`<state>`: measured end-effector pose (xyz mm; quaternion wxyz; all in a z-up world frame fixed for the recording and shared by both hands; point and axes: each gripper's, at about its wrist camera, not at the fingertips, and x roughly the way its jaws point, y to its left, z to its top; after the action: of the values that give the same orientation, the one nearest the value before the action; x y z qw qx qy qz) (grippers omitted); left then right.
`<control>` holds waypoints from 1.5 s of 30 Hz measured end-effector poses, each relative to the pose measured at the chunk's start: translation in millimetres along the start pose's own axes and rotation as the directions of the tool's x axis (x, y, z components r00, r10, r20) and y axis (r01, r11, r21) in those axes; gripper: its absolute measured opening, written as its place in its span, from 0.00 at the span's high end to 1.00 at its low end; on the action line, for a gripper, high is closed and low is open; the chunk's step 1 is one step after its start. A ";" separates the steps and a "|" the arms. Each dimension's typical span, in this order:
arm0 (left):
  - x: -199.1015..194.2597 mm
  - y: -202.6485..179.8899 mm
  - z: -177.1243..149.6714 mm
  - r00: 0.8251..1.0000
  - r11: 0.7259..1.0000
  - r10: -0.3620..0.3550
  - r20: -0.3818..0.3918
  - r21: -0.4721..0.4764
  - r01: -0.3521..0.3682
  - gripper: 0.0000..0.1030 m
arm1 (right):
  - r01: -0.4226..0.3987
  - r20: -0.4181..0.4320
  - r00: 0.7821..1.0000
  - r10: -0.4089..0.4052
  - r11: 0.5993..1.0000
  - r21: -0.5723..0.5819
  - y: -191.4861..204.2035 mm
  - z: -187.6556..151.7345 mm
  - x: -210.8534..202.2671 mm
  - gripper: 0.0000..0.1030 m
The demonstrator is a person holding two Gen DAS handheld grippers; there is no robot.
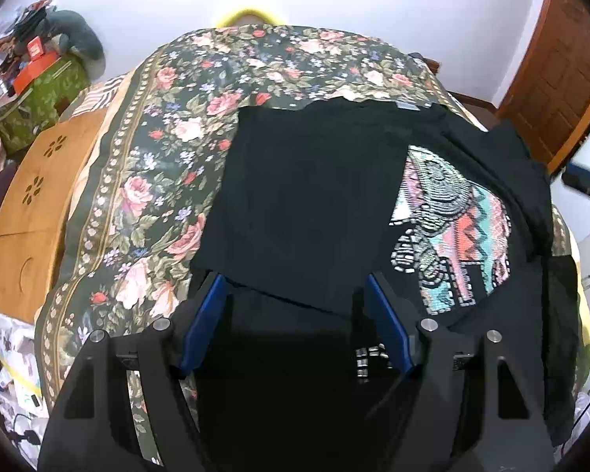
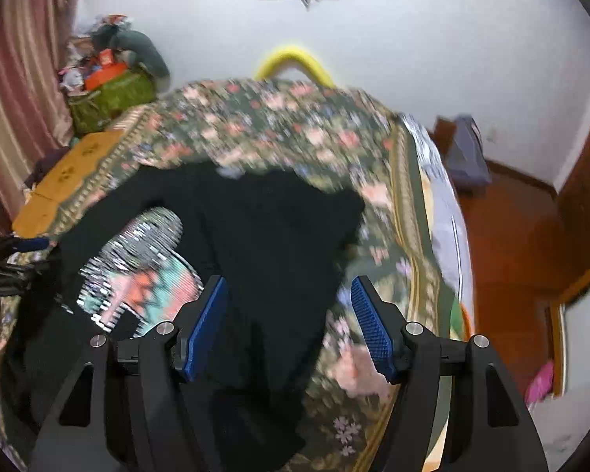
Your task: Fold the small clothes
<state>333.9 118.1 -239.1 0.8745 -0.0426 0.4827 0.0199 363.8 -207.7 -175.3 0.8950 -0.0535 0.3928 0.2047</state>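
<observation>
The black T-shirt (image 1: 303,204) is lying partly folded on the floral bedspread (image 1: 169,126), its elephant print (image 1: 452,228) showing on the right half. The left gripper (image 1: 295,287) is hovering over the shirt's near edge, fingers spread wide and gripping nothing. The right gripper (image 2: 289,295) is likewise gaping and holding nothing, poised above the shirt's right edge, though blur is making that border hard to judge. Bare bedspread is lying open far and left of the shirt.

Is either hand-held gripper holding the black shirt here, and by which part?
Nothing is held. The left hand-held gripper and right hand-held gripper are both open above the black shirt, their blue pads apart.
</observation>
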 end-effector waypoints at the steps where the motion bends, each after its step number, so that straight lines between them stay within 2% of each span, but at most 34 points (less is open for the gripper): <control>1: -0.1 3.2 -0.2 1.000 1.000 0.005 0.003 -0.013 -0.005 0.30 | -0.004 -0.005 1.000 0.004 1.000 0.019 -4.5 -3.0 5.3 0.40; 3: 1.1 9.5 0.7 1.000 0.999 0.008 0.003 -0.036 -0.008 0.30 | -0.010 -0.015 1.000 0.011 0.998 0.064 -12.6 -6.0 19.6 0.41; 4: 2.4 13.3 1.3 1.000 0.999 0.011 0.000 -0.048 -0.011 0.30 | -0.019 -0.015 1.000 0.020 0.996 0.087 -15.9 -6.8 26.5 0.46; 5: 3.6 16.6 1.6 1.000 0.998 0.014 -0.003 -0.058 -0.014 0.30 | -0.031 -0.018 0.999 0.033 0.994 0.104 -18.1 -7.7 32.2 0.57; 6: 5.2 19.7 1.8 1.000 0.998 0.019 -0.008 -0.065 -0.020 0.30 | -0.038 -0.021 0.999 0.041 0.993 0.114 -19.0 -8.0 35.7 0.63; 8: 8.0 22.4 0.4 0.999 0.997 0.028 -0.015 -0.066 -0.029 0.30 | -0.051 -0.029 0.998 0.055 0.991 0.127 -17.8 -8.6 42.4 0.88; 9: 9.6 23.0 -0.8 0.999 0.997 0.034 -0.019 -0.062 -0.035 0.30 | -0.049 -0.024 0.998 0.052 0.991 0.127 -15.8 -8.1 44.3 0.92; 14: 11.6 16.5 -7.9 0.999 0.999 0.043 -0.022 -0.030 -0.044 0.30 | -0.066 0.040 0.997 0.062 0.993 0.101 -0.2 -14.7 23.0 0.96; 21: 14.2 2.8 -13.4 0.999 1.000 0.001 -0.041 -0.012 -0.002 0.30 | -0.128 0.061 0.990 0.127 0.992 0.009 38.4 -6.4 6.6 0.96; 27: 12.7 -3.1 -21.7 0.999 1.000 0.003 -0.051 0.019 -0.002 0.30 | -0.199 -0.005 0.980 0.199 0.979 -0.039 76.4 -7.5 34.8 0.96; 31: 7.1 1.2 -24.3 0.999 1.000 0.008 -0.053 0.018 -0.007 0.30 | -0.260 -0.101 0.961 0.258 0.966 -0.008 88.7 -11.9 59.8 0.89; 34: 2.2 4.6 -25.7 0.999 1.000 0.020 -0.049 0.016 -0.020 0.30 | -0.281 -0.155 0.948 0.279 0.960 0.012 91.7 -15.0 65.3 0.70; 35: -0.9 5.9 -26.4 0.999 1.000 0.025 -0.046 0.013 -0.025 0.30 | -0.281 -0.153 0.948 0.279 0.960 0.010 91.7 -15.1 61.4 0.65; 38: -10.3 7.9 -28.7 0.999 1.000 0.025 -0.038 0.002 -0.025 0.30 | -0.274 -0.126 0.954 0.271 0.962 -0.005 92.0 -14.3 40.7 0.58; 42: -31.8 10.9 -31.5 1.000 1.000 0.022 -0.023 -0.014 -0.022 0.30 | -0.257 -0.056 0.965 0.256 0.966 -0.018 83.7 -9.2 -2.4 0.54; 45: -52.5 10.3 -36.1 1.000 1.000 0.021 -0.005 -0.020 -0.021 0.30 | -0.203 -0.009 0.979 0.203 0.978 -0.041 77.1 -10.8 -38.4 0.52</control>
<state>274.7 125.2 -214.4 0.8727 -0.0464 0.4850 0.0337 301.7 -152.7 -149.9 0.8673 -0.0321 0.3939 0.3028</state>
